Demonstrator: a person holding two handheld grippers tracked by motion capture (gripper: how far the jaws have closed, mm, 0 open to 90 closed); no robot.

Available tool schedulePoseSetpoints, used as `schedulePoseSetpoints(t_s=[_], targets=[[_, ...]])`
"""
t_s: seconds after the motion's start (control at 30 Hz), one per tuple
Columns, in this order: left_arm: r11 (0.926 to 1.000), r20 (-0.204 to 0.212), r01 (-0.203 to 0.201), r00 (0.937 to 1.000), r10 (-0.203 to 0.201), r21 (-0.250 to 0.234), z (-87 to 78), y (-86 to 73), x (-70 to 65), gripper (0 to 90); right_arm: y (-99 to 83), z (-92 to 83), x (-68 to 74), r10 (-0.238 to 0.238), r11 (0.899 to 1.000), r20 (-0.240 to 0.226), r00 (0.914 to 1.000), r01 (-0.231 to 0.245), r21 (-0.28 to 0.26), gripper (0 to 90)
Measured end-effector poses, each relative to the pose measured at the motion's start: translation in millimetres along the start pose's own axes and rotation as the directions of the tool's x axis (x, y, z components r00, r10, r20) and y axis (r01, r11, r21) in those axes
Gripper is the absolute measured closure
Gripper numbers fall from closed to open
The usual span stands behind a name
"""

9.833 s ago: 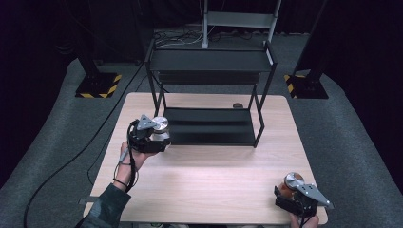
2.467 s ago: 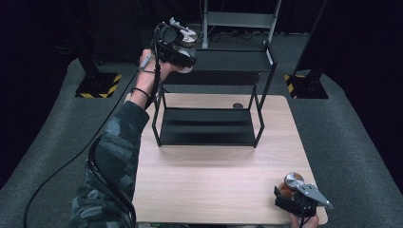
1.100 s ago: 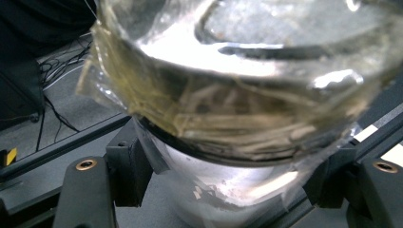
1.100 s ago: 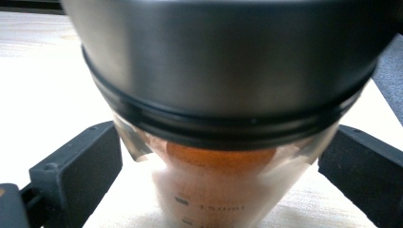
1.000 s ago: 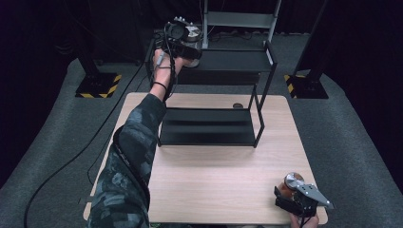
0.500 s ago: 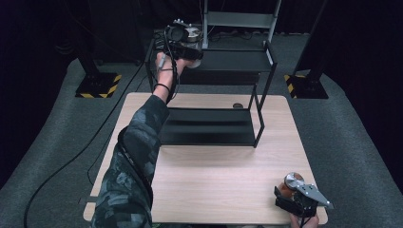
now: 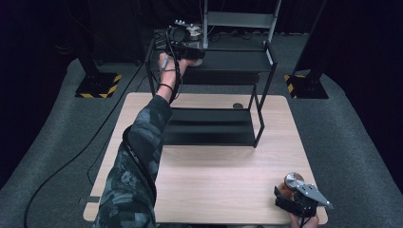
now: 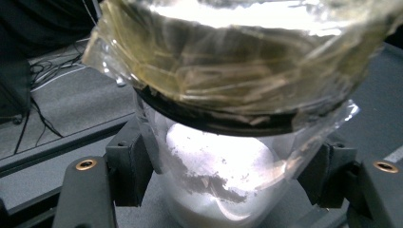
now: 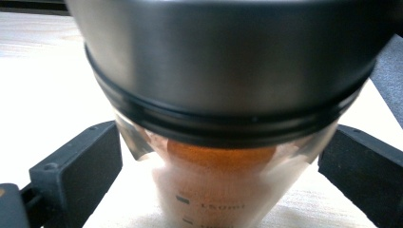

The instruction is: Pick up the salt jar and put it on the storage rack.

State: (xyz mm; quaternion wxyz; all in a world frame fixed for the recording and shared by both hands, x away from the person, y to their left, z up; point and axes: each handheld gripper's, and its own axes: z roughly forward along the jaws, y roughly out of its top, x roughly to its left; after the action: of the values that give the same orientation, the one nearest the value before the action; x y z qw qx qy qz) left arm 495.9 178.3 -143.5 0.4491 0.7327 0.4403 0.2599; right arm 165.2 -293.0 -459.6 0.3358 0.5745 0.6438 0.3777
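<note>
My left gripper (image 7: pixel 196 49) is stretched out over the left end of the black rack's top shelf (image 7: pixel 233 61), shut on a clear jar of white powder (image 8: pixel 214 156). The jar's lid (image 8: pixel 237 71) is wrapped in crinkled yellowish film. Its base is cut off from view, so whether it rests on the shelf I cannot tell. My right gripper (image 7: pixel 289 189) sits at the table's near right corner, shut on a glass jar of orange powder (image 9: pixel 214 190) with a steel lid (image 7: pixel 293 179), which stands on the wood.
The two-tier rack's lower shelf (image 7: pixel 209 126) lies on the wooden table (image 7: pixel 214 175). A small dark disc (image 7: pixel 237 105) sits on the table behind the rack. Cables trail over the grey floor at the left, and dark stands ring the table.
My left gripper carried the white-powder jar from the table by the rack's left leg up to the top shelf, and has barely shifted over the last second. The right gripper has stayed put.
</note>
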Motion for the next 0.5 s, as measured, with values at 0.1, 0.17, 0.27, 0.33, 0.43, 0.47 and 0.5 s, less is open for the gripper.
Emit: schedulePoseSetpoints(t_s=[0.1, 0.17, 0.27, 0.33, 0.43, 0.47, 0.5], targets=[[1.0, -0.007, 0.003, 1.0, -0.003, -0.001, 1.0, 0.4, -1.7, 30.5, -0.1, 0.0, -0.1, 0.001, 1.0, -0.001, 1.0, -0.001, -0.001, 0.0], [1.0, -0.006, 0.003, 1.0, -0.003, -0.001, 0.8, 0.2, -1.4, 30.5, -0.2, -0.1, 0.0, 0.001, 1.0, 0.0, 1.0, -0.001, -0.001, 0.0], [1.0, -0.009, 0.004, 1.0, -0.004, -0.002, 0.9, 0.0, -2.1, 30.5, -0.3, -0.2, -0.1, 0.001, 1.0, 0.0, 1.0, -0.001, -0.002, 0.0], [1.0, -0.009, 0.005, 0.9999, -0.005, -0.001, 0.9, 0.1, -2.1, 30.5, -0.2, -0.1, -0.1, 0.001, 1.0, 0.0, 1.0, -0.001, -0.001, 0.0], [1.0, -0.009, 0.003, 1.0, -0.003, -0.002, 0.7, -0.1, -2.1, 30.5, -0.2, -0.1, -0.2, 0.002, 1.0, 0.0, 1.0, -0.002, -0.001, 0.0], [1.0, -0.008, 0.003, 1.0, -0.003, -0.001, 0.7, 0.1, -1.9, 30.5, -0.2, -0.1, -0.2, 0.002, 1.0, 0.0, 1.0, -0.002, -0.001, 0.0], [1.0, -0.008, 0.004, 1.0, -0.004, 0.0, 0.7, 0.4, -2.0, 30.5, -0.2, -0.1, -0.2, 0.001, 1.0, -0.001, 1.0, -0.001, -0.001, 0.0]])
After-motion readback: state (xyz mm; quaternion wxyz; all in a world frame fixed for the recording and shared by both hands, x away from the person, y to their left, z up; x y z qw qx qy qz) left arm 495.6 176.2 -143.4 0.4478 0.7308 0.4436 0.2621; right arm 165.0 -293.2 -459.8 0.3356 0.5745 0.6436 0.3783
